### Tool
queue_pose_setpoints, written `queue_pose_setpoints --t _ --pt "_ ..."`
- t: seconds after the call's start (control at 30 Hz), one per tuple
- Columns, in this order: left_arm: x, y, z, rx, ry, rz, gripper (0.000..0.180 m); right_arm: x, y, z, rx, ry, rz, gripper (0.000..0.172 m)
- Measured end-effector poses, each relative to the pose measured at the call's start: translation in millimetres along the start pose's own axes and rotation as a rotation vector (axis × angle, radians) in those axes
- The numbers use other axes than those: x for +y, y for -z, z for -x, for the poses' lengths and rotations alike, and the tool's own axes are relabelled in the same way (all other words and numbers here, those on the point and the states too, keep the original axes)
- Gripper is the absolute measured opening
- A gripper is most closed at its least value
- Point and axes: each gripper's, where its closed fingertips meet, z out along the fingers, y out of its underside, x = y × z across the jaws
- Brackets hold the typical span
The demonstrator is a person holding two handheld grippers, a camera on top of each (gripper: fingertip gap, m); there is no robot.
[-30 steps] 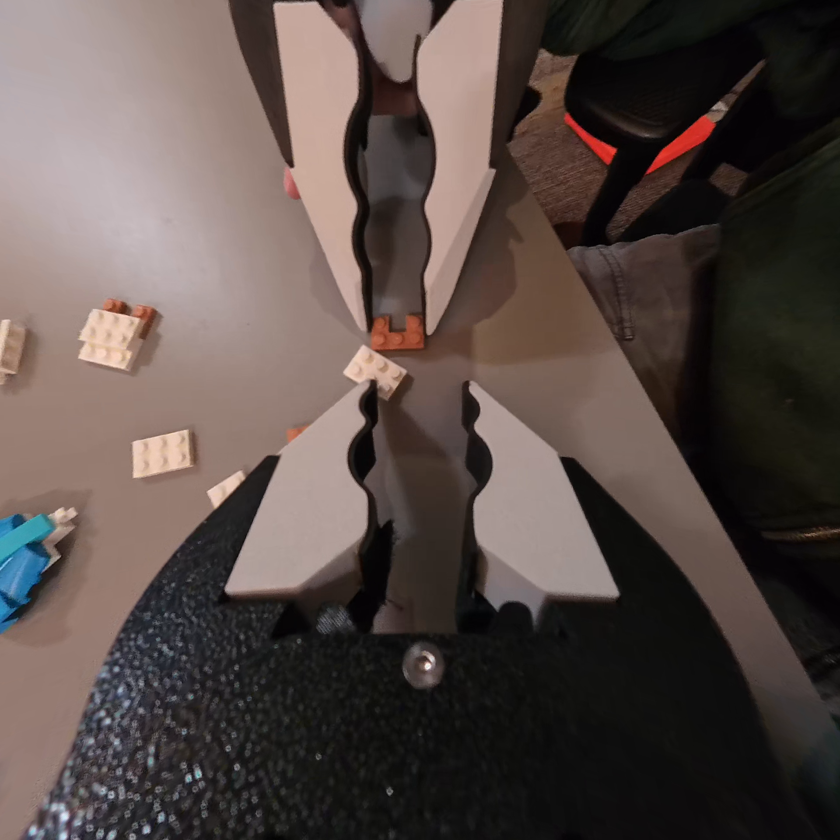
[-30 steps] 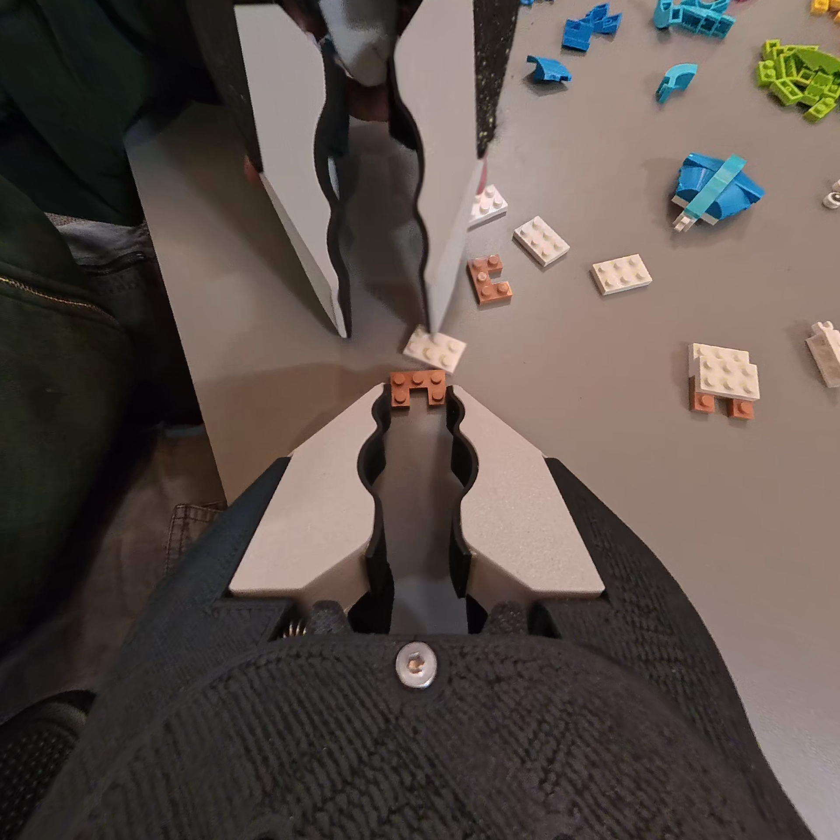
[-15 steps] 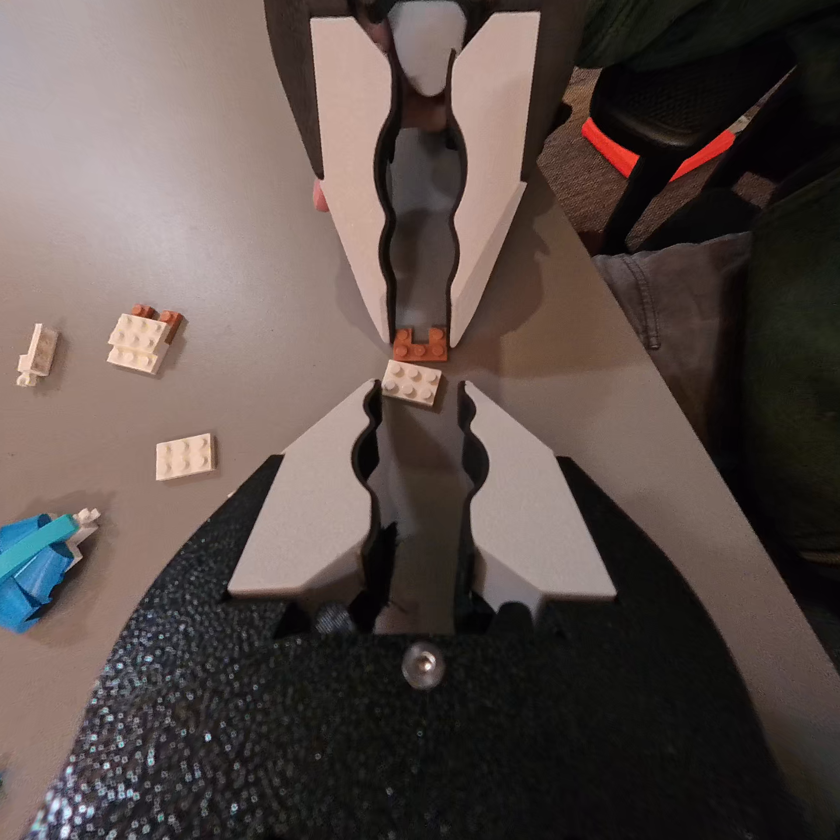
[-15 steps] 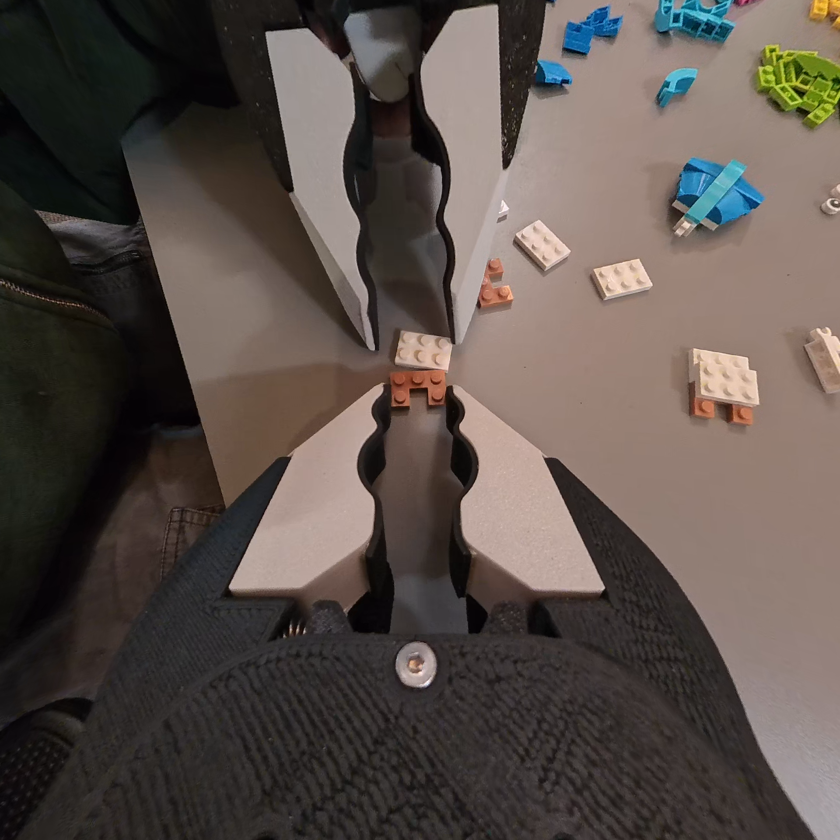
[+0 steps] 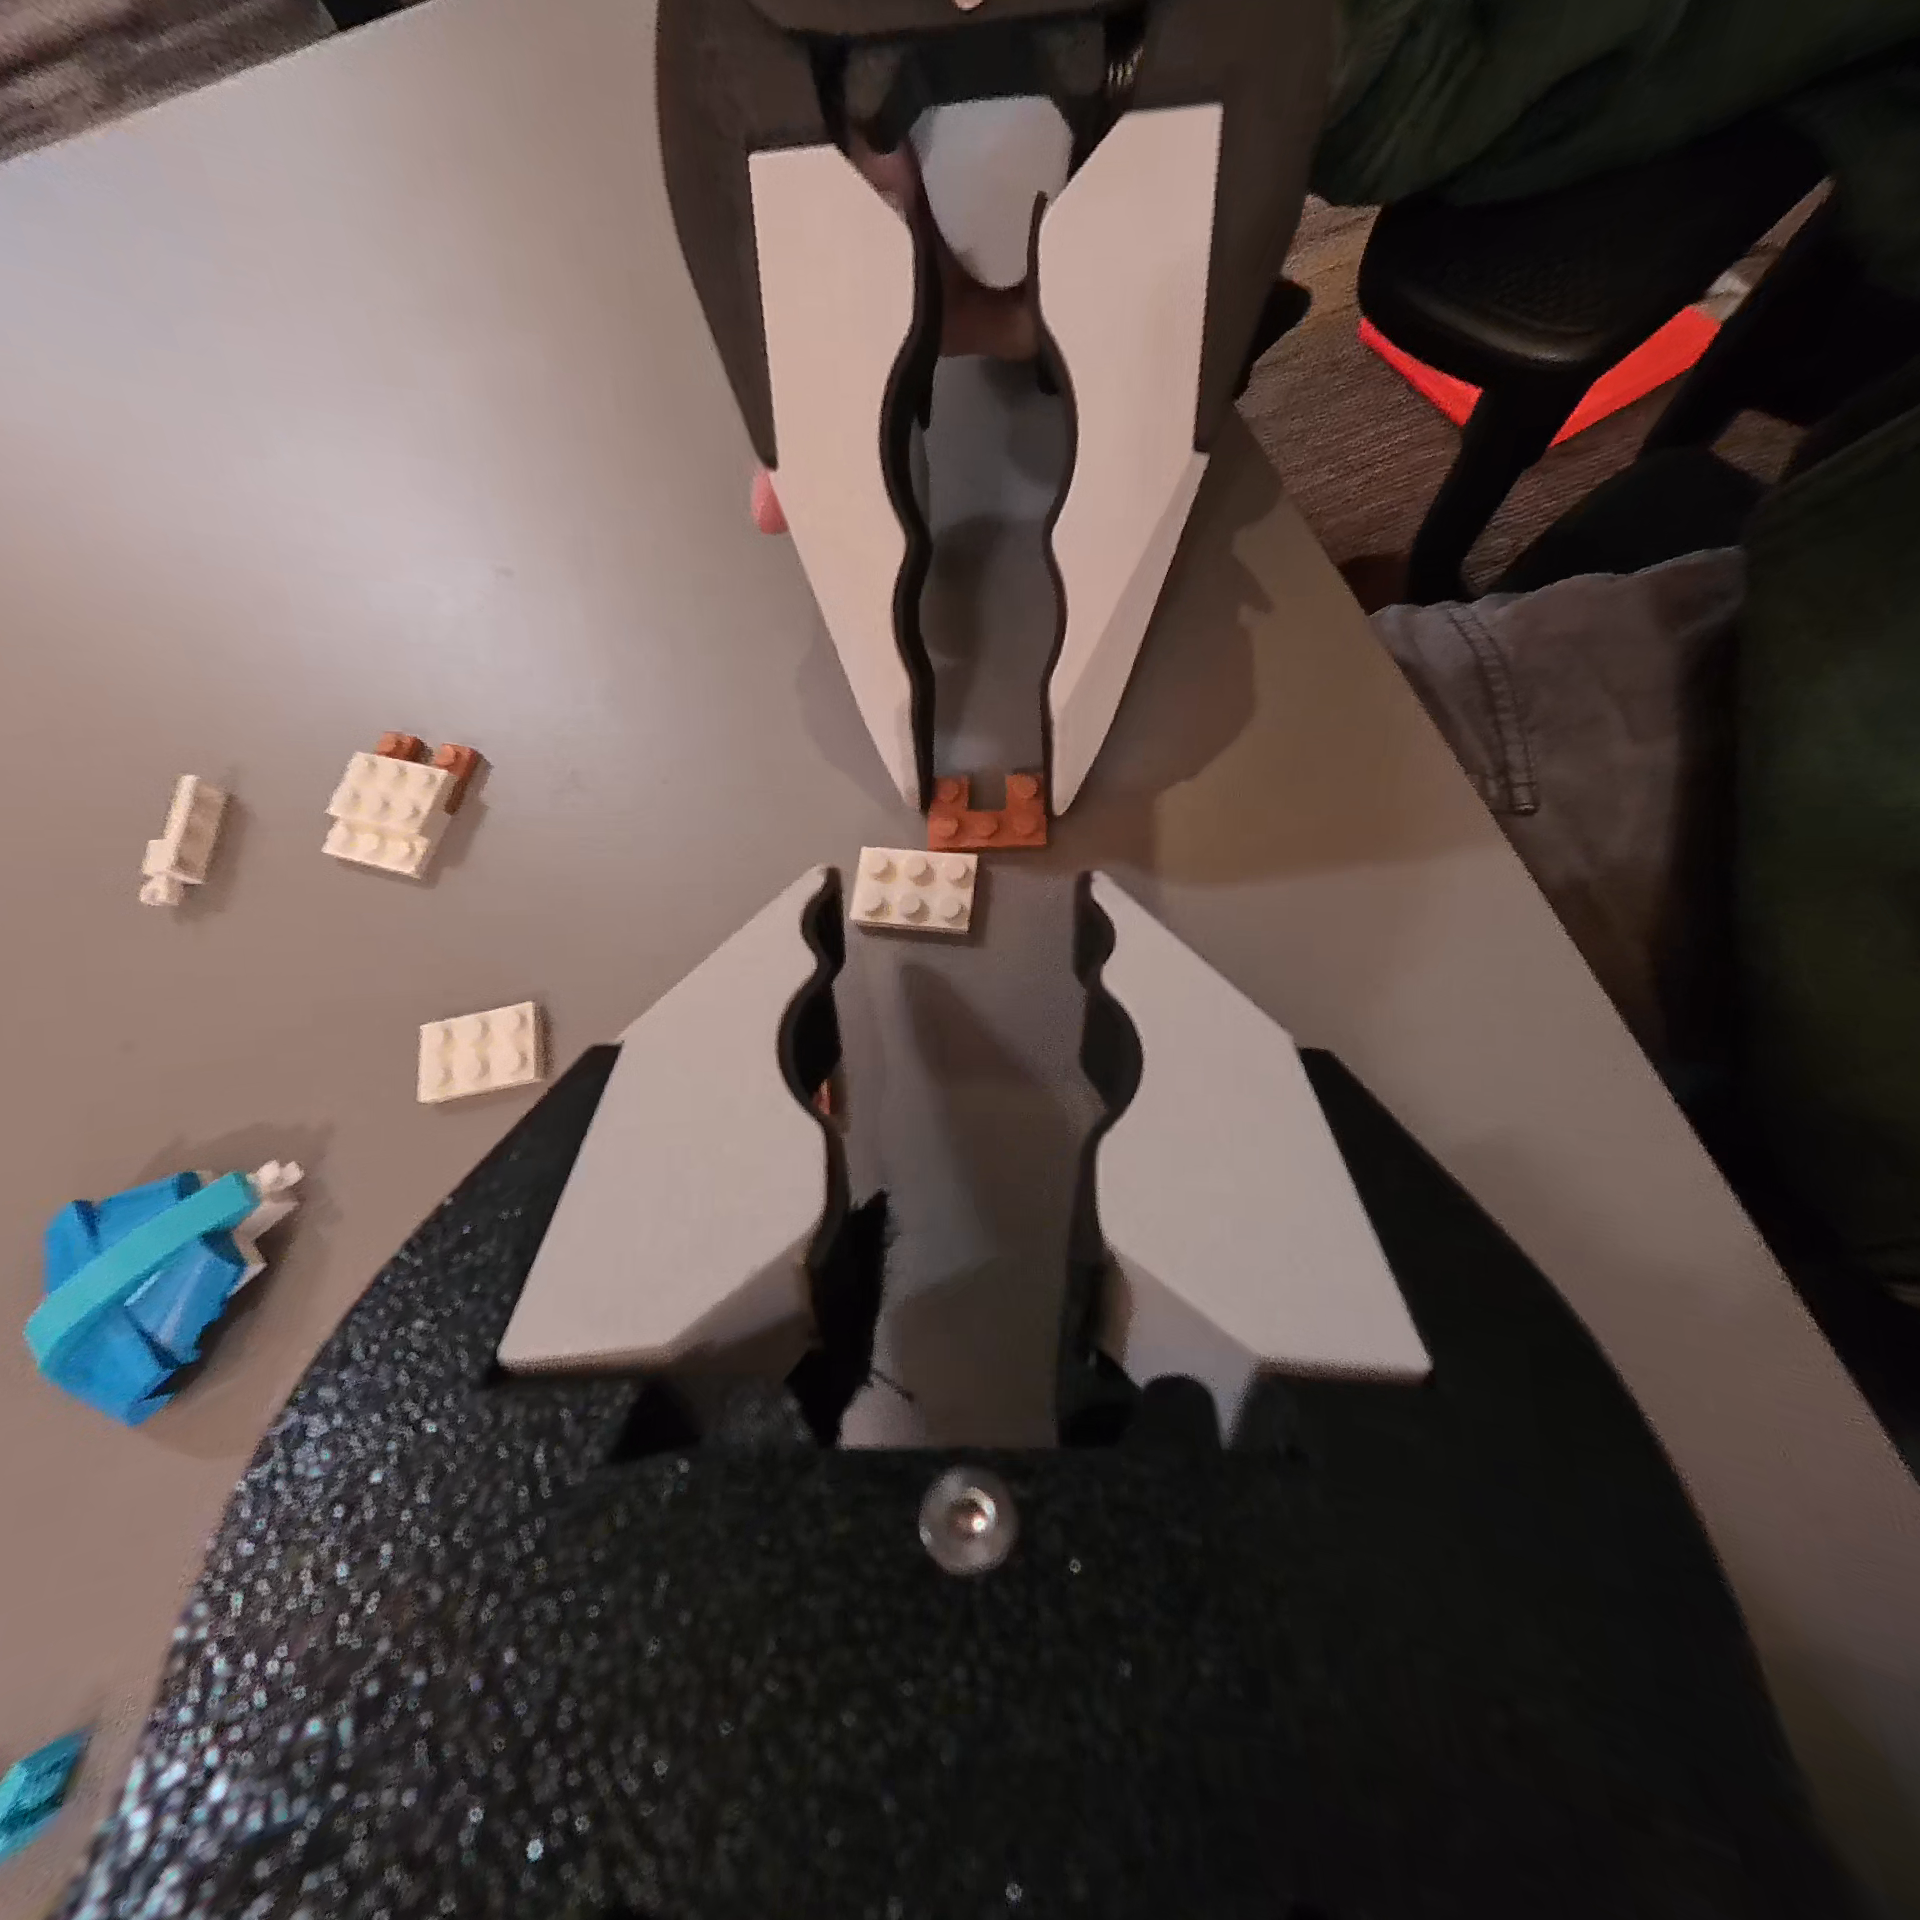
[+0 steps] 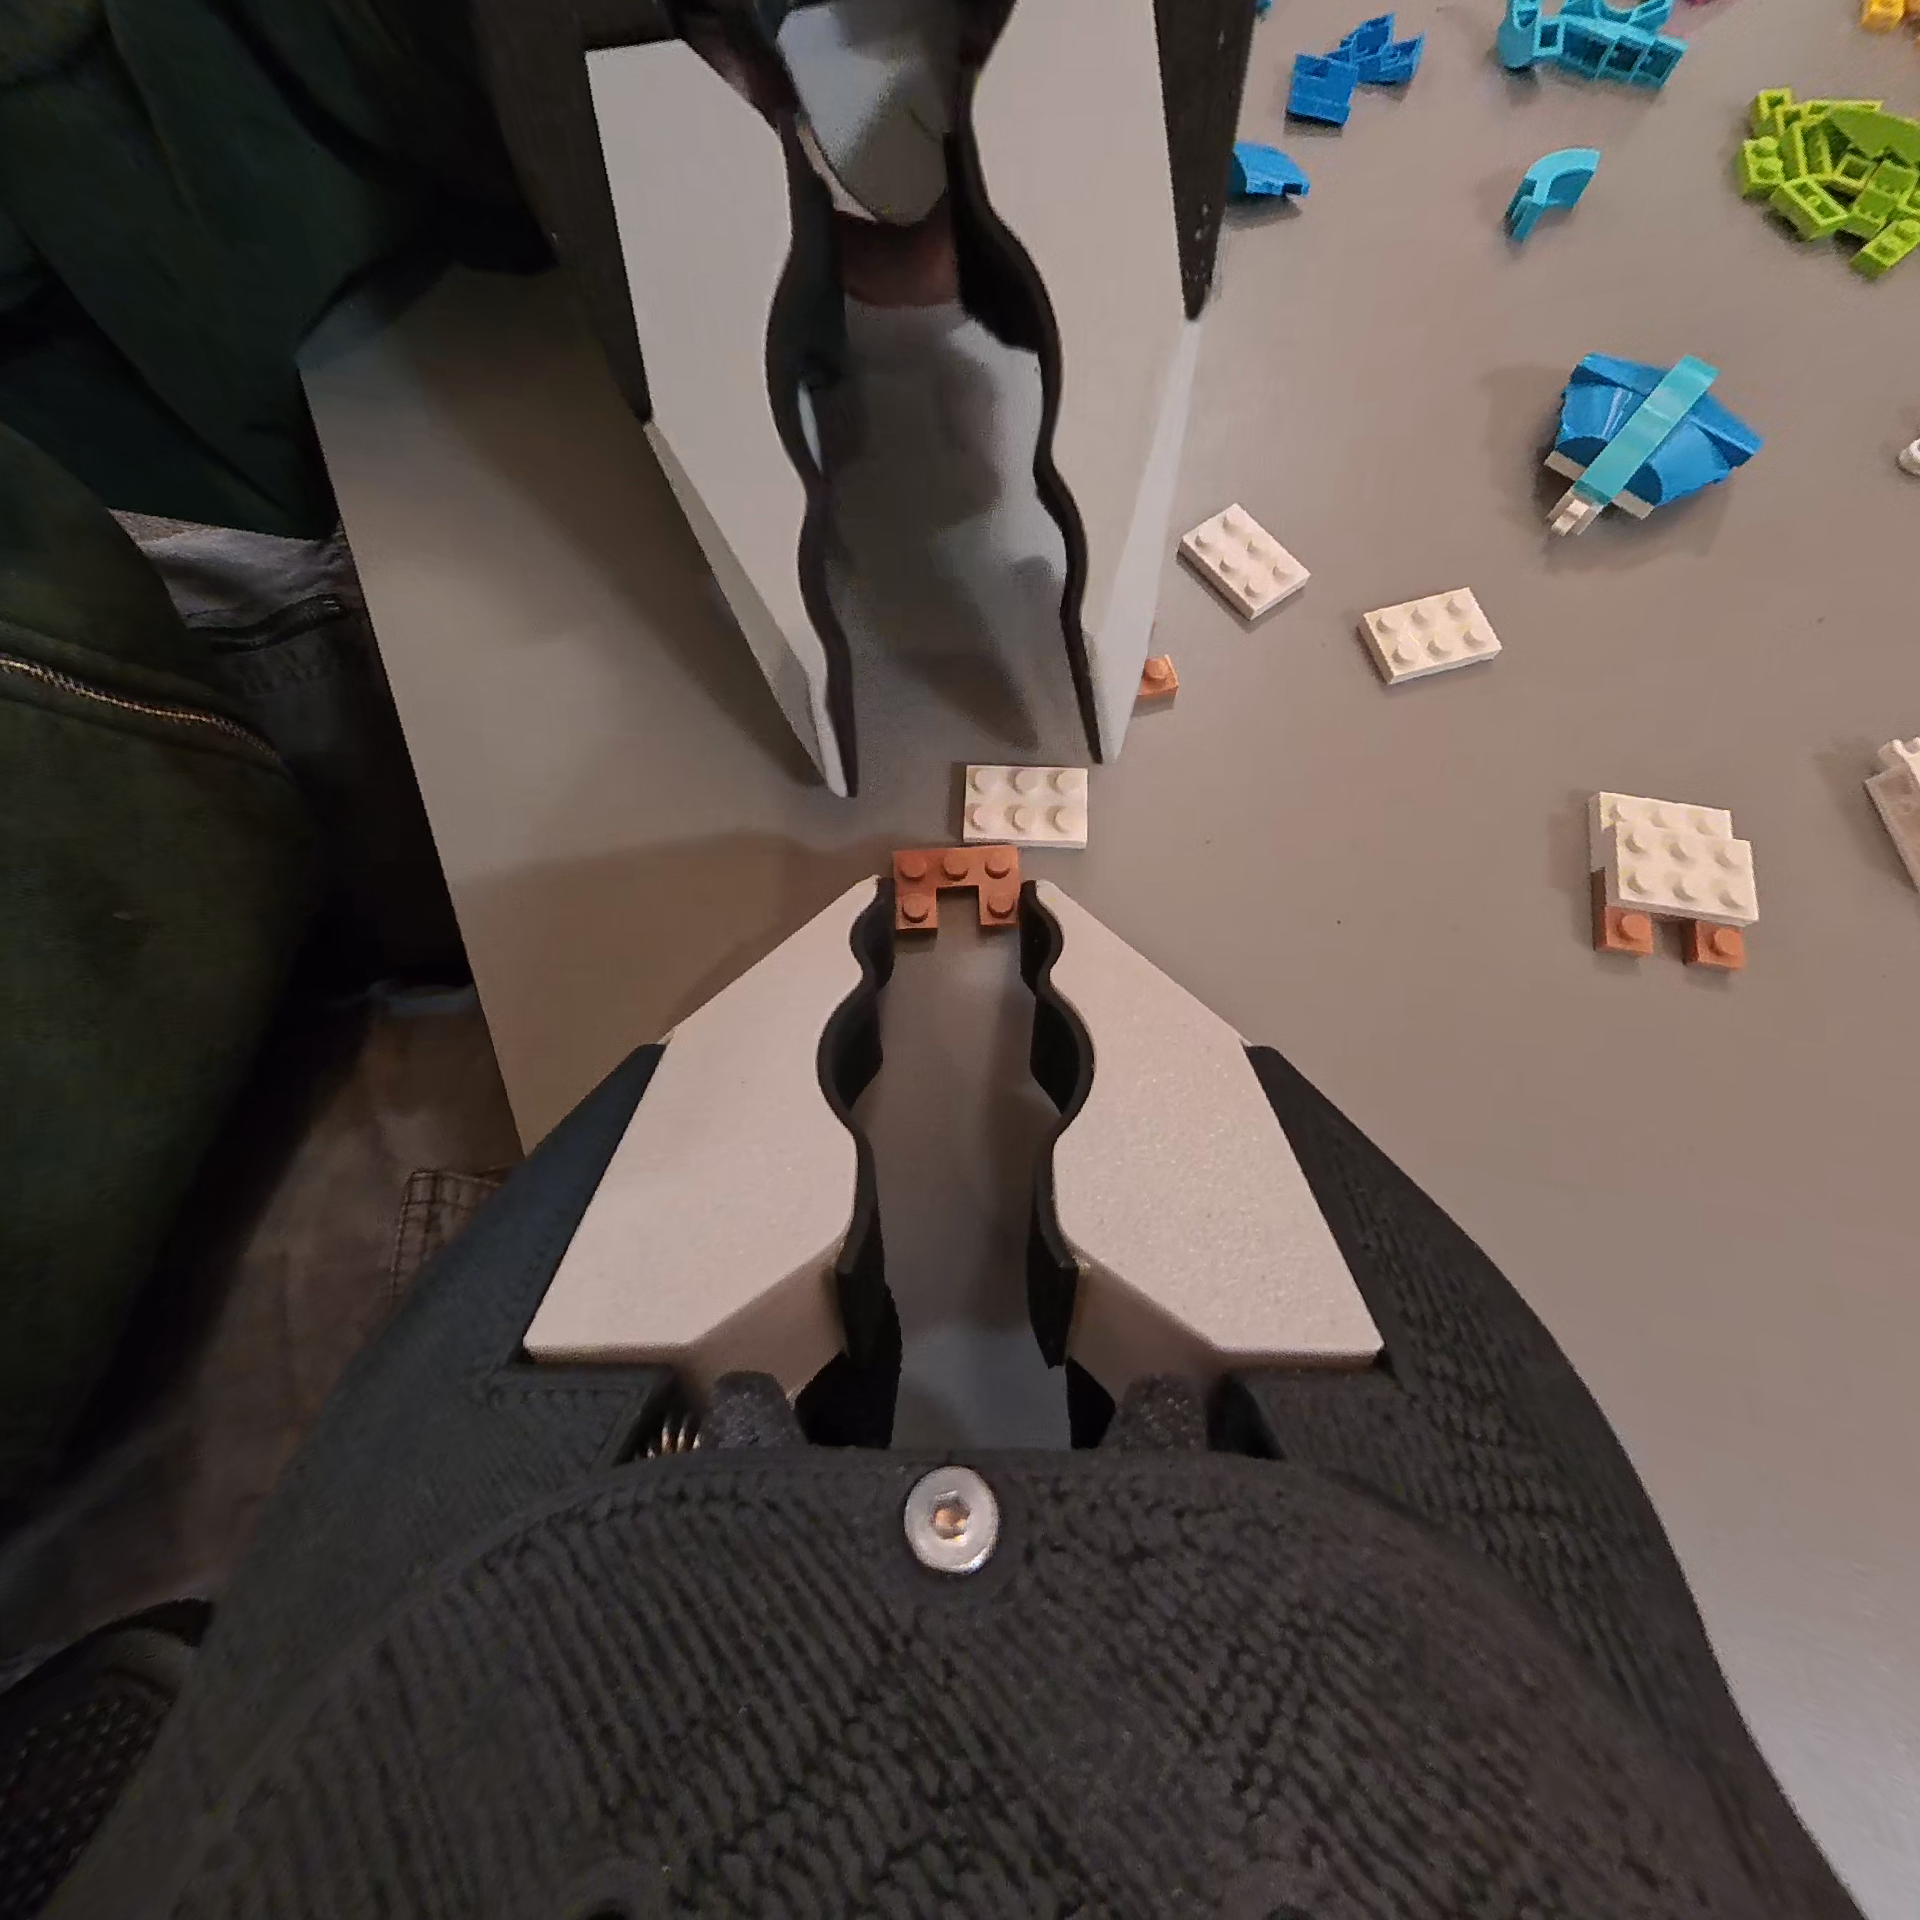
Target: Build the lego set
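Fingers of the left gripper (image 5: 961,894) stand wide apart in the left wrist view, gripping nothing; a white plate (image 5: 916,889) lies flat on the grey table (image 5: 416,416) between the tips, close to the left one, clear of the right one; opposite, the right gripper (image 5: 987,805) pinches a brown notched plate (image 5: 987,816). Right wrist view: right gripper (image 6: 956,899) pads press that brown piece's sides; white plate (image 6: 1025,803) just beyond; loose white, blue and green bricks farther off.

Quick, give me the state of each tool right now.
Left tool: open, holding nothing; a white plate lies on the table by its tips.
Right tool: closed on a brown notched plate.
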Motion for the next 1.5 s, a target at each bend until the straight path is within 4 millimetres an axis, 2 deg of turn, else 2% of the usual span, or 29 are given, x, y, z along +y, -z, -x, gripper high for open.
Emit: queue_pose_setpoints --t 0.17,0.4,0.8,0.93,1.07,1.23,1.5 --pt "6.8 -3.8 1.9 0.016 0.042 0.029 0.042 0.4 0.2 0.3 0.004 0.014 0.005 0.024" --pt "6.3 -5.1 0.2 0.039 0.062 0.026 0.023 0.1 -0.2 -0.2 0.009 0.017 0.005 0.024" --pt "4.1 -0.2 5.8 -0.012 0.052 0.022 0.023 -0.3 -0.8 -1.9 0.022 0.009 0.000 0.024" --pt "-3.4 3.2 5.5 -0.008 0.067 -0.020 0.023 -1.9 0.3 -2.2 0.024 0.014 -0.013 0.036" --pt "-2.9 -0.4 3.2 -0.004 0.069 -0.008 0.023 -2.6 3.4 -1.1 0.004 0.025 -0.031 0.038" --pt "-6.0 -0.2 -0.9 0.017 0.089 -0.016 0.023 1.2 1.0 5.5 -0.039 0.041 -0.001 0.037" --pt "-2.8 -3.1 -5.5 0.036 0.098 0.013 0.023 0.8 0.4 5.3 -0.032 0.049 -0.001 0.025"
